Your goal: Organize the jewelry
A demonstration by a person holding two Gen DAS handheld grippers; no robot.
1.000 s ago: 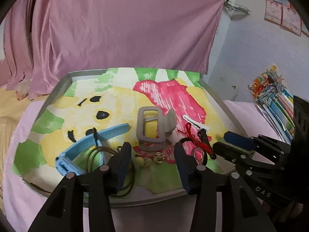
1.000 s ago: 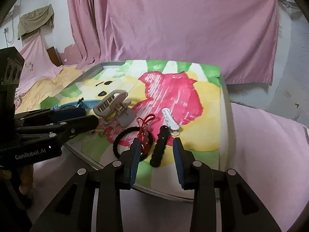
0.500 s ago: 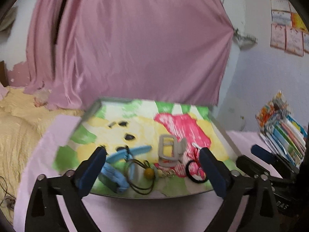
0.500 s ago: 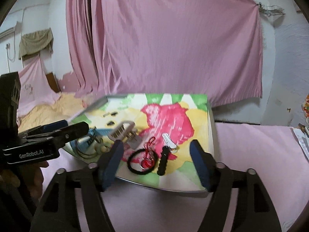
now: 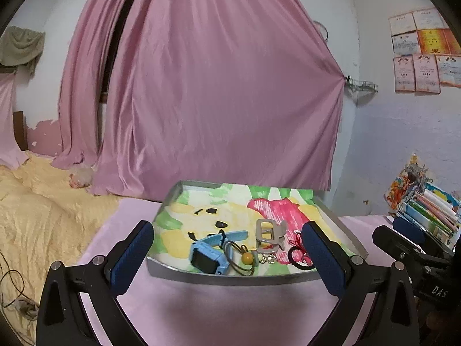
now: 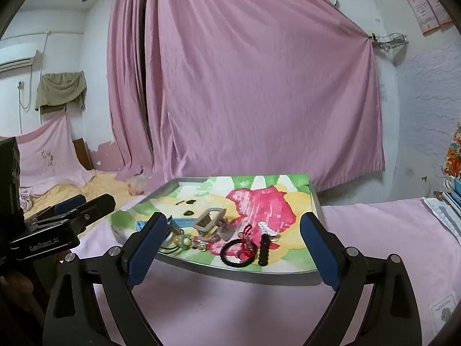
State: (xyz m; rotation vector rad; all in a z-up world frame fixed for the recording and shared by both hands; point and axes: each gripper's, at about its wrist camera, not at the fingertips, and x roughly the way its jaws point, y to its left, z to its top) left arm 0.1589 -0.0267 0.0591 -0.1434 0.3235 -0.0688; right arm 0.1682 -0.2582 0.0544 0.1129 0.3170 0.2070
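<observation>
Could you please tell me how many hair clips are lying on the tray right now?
3: a grey claw clip mid-tray, a white clip right of it, a black clip nearest the front edge. Smaller ones may be hidden.

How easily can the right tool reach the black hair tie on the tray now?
Probably yes. The right tool is open and empty, and the black hair tie lies near the tray's front edge, straight ahead. Only the red cord lies over it.

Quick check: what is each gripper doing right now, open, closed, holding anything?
Left gripper: open, jaws have just been opening, nothing between them.
Right gripper: open, jaws have just been opening, nothing between them.
</observation>
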